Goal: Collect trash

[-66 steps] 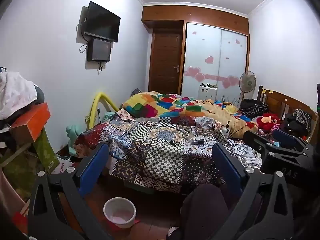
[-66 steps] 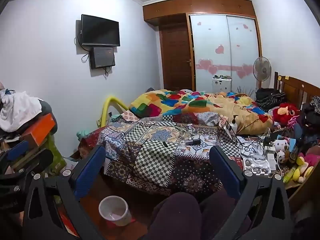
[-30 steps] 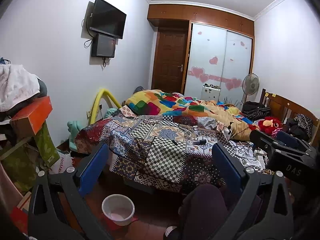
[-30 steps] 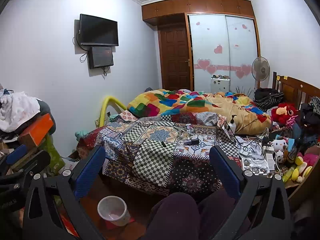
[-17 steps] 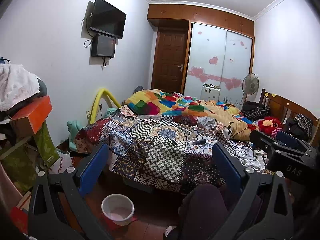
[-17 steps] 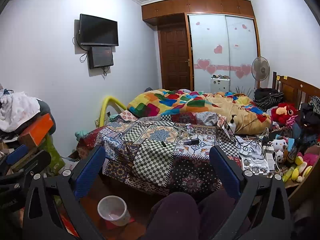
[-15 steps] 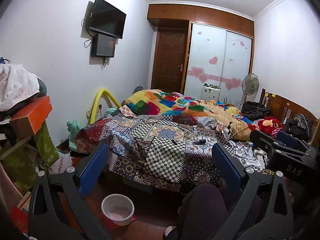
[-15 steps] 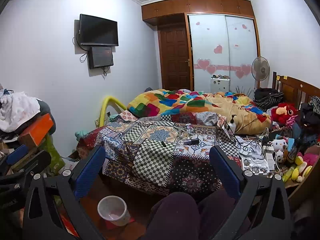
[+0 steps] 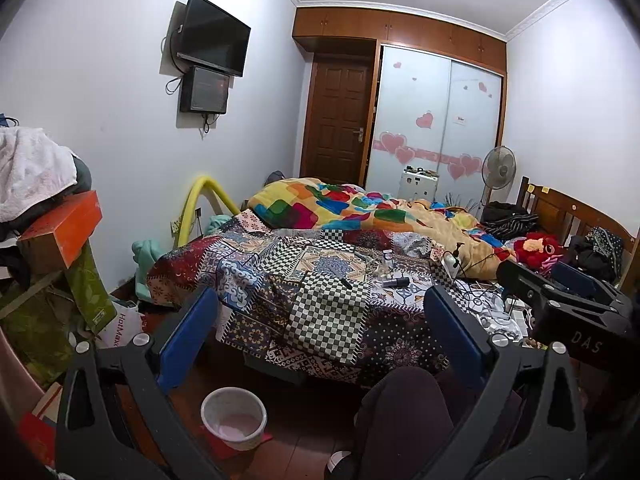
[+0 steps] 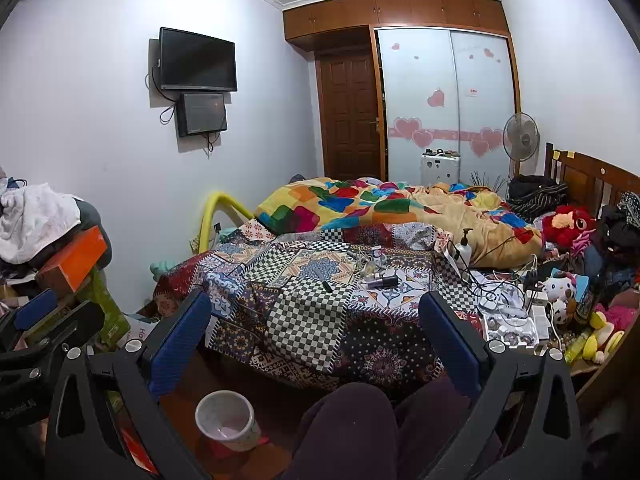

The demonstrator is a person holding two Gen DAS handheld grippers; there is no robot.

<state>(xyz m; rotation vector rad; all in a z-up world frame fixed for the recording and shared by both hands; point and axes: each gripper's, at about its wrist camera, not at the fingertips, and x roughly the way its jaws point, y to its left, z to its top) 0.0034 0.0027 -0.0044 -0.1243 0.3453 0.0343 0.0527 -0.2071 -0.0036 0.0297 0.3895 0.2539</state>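
Observation:
A white waste bin (image 9: 234, 417) stands on the wooden floor at the foot of the bed; it also shows in the right wrist view (image 10: 225, 420). Small loose items (image 9: 382, 270) lie on the patchwork bedspread, also seen in the right wrist view (image 10: 374, 268). My left gripper (image 9: 320, 344) is open and empty, held in the air above the floor before the bed. My right gripper (image 10: 314, 340) is open and empty at about the same height. Each gripper shows at the edge of the other's view.
A bed (image 10: 320, 280) with a patchwork spread and a colourful quilt (image 10: 384, 204) fills the middle. Piled boxes and clothes (image 9: 52, 232) stand at the left. Toys, cables and bottles (image 10: 560, 304) crowd the right. My knee (image 10: 352, 432) is in the foreground.
Both views shifted slightly between 2.2 s and 1.0 s ago. Since then nothing has visibly moved; both grippers stay open.

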